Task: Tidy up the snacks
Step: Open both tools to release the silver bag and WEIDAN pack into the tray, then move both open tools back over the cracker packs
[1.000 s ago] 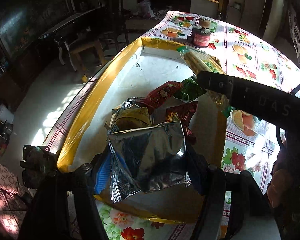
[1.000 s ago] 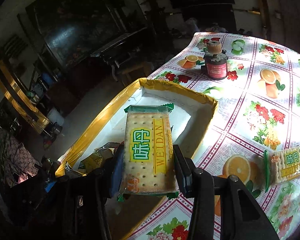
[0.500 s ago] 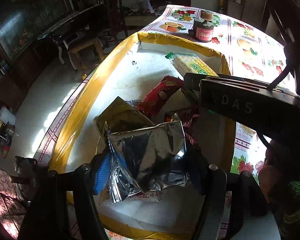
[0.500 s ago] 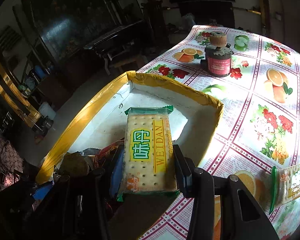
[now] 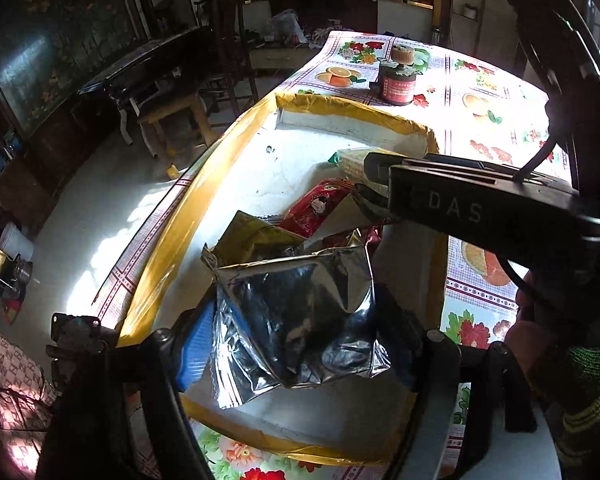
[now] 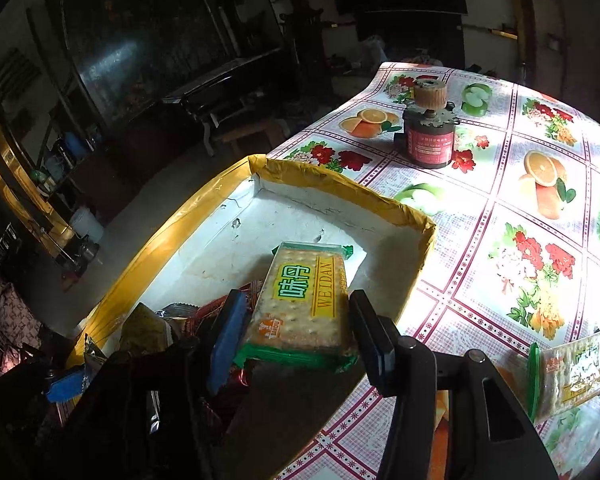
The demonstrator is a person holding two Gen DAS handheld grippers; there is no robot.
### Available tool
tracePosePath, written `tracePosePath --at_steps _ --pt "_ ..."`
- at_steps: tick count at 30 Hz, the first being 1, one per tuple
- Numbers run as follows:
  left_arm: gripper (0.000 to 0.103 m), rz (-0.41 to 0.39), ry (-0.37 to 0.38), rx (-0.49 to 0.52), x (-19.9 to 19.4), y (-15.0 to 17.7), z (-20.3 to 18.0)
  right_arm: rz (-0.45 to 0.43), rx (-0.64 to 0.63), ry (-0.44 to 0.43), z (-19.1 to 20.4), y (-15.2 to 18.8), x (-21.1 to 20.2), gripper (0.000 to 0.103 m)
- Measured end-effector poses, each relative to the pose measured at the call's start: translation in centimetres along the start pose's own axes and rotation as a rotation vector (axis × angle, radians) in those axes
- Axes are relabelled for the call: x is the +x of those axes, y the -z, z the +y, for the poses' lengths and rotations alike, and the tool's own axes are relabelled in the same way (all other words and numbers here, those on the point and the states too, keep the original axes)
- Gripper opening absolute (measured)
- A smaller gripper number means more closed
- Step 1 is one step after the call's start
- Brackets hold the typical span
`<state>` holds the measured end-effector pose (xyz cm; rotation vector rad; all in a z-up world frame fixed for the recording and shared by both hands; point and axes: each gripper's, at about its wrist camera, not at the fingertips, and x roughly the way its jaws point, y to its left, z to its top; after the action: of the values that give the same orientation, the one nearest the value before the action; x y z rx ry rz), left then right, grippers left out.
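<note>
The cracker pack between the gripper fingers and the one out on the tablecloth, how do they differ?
The cracker pack in the tray sits over the yellow-edged tray, between the opening fingers of the right hand-held gripper; the loose cracker pack lies on the flowered tablecloth, outside it. Both share yellow-green labels and green ends.

Second cracker pack (image 6: 576, 376) cut by right edge; jar (image 6: 430, 142) label unreadable.

Flowery fruit-print tablecloth table (image 6: 532, 216) doing all the carrying here

Yellow-rimmed tray (image 6: 340, 184) is sitting centre-left, a red-labelled jar (image 6: 430, 136) upper middle, and a cracker pack (image 6: 572, 372) is lying lower right.
</note>
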<state>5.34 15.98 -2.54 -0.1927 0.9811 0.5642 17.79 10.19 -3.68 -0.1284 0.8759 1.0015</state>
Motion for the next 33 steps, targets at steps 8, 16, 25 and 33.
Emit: tracePosePath --at_steps 8,16,25,33 --pt "0.082 -0.163 -0.026 -0.014 -6.9 -0.1 0.0 -0.117 0.057 -0.023 -0.6 1.6 -6.3 0.061" --pt "0.088 -0.317 -0.034 0.008 -13.3 0.6 -1.3 -0.174 0.101 -0.001 -1.7 4.9 -11.3 0.064" --pt "0.094 -0.418 -0.009 0.045 -17.9 1.7 -3.5 -0.213 0.137 0.064 -3.9 8.6 -15.9 0.067" --pt "0.098 -0.463 0.002 0.074 -20.3 2.5 -5.3 -0.241 0.189 0.119 -6.1 11.5 -18.9 0.070"
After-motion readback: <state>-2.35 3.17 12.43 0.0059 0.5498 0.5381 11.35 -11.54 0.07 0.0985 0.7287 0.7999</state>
